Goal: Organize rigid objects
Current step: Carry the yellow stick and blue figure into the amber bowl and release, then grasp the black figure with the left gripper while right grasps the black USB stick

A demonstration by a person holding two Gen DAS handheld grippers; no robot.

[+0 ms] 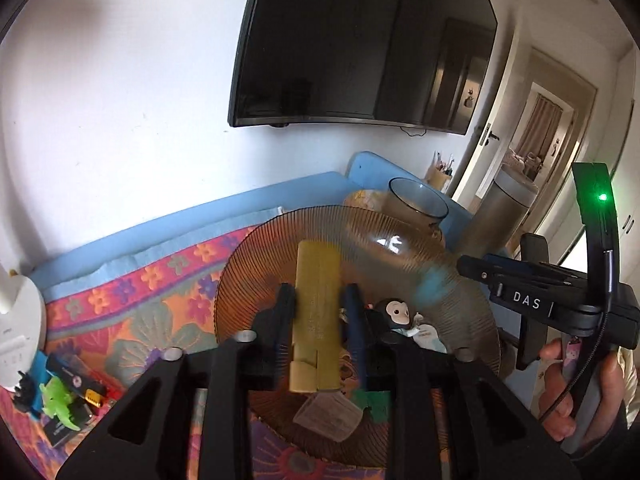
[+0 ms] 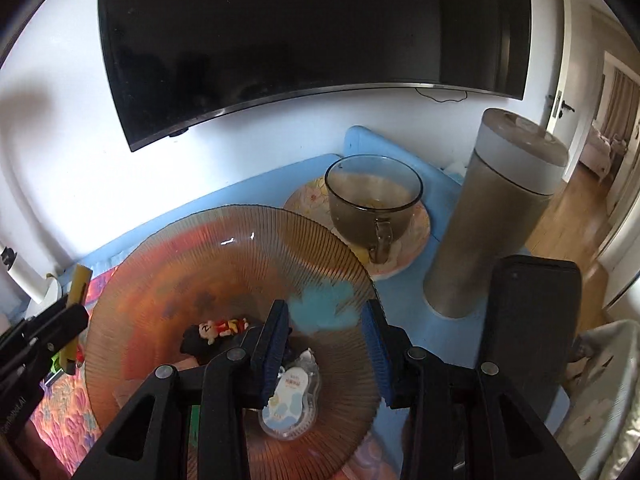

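Left claw (image 1: 318, 312) clamped on yellow block (image 1: 316, 312) over plate (image 1: 460, 292), right claw (image 2: 326, 344) open.

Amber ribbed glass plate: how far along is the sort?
Done: small doll figure and white tape dispenser lie on the amber ribbed glass plate. In hand: left tongs grip a yellow block. Left: green toy on the floral cloth.

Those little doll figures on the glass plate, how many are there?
2. A monkey doll lies on the plate beside the left gripper. A red-dressed doll lies left of the right gripper. The grippers may hide others.
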